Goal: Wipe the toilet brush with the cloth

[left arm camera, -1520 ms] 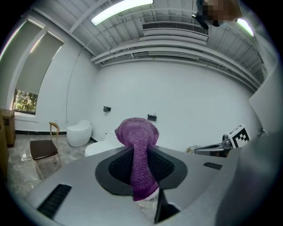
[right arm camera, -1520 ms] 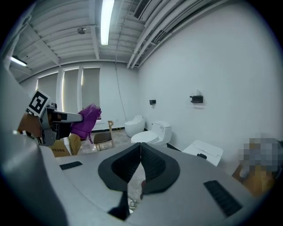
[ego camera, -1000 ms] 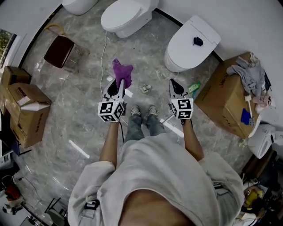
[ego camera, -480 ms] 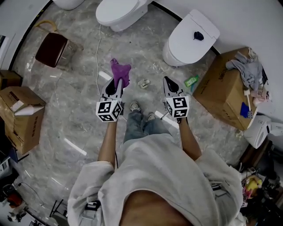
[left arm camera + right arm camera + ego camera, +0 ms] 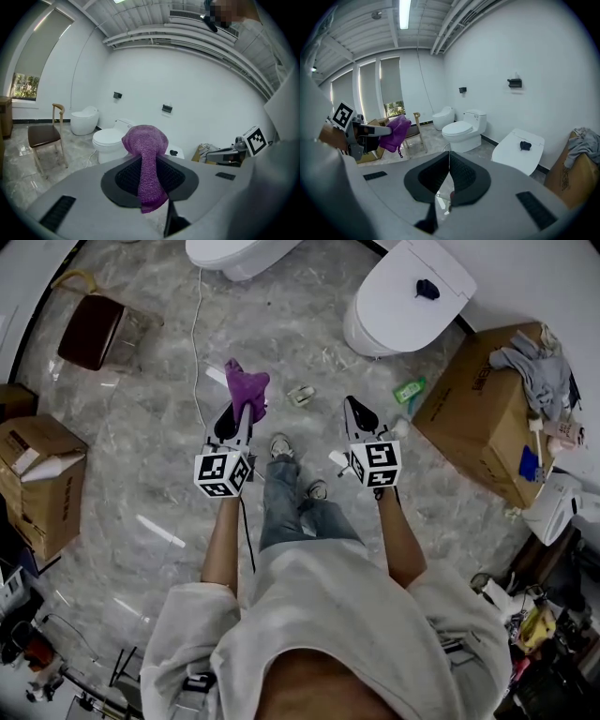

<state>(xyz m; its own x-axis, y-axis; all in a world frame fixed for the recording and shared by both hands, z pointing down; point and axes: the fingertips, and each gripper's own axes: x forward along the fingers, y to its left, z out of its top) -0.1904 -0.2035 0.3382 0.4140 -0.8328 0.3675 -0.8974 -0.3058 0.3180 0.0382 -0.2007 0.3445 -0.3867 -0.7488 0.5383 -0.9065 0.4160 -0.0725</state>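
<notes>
While my left gripper [image 5: 149, 185] is pinching the purple terry cloth [image 5: 145, 140] mid-fold, wad out for wiping, my right gripper [image 5: 449, 174] is riding closed and empty.
That is freeing it for the toilet brush, which I am not making out, perhaps on the far brown cardboard box [image 5: 473, 427].

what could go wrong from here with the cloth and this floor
1. The purple cloth is pinched in the left tongs by a narrow fold, with most of it bunched beyond the tips. It might slip out under wiping pressure.
2. A white cable and litter lie on the floor near the person's feet, which may be a trip hazard.
3. The right tongs are shut on nothing, so no second grip is ready.
</notes>
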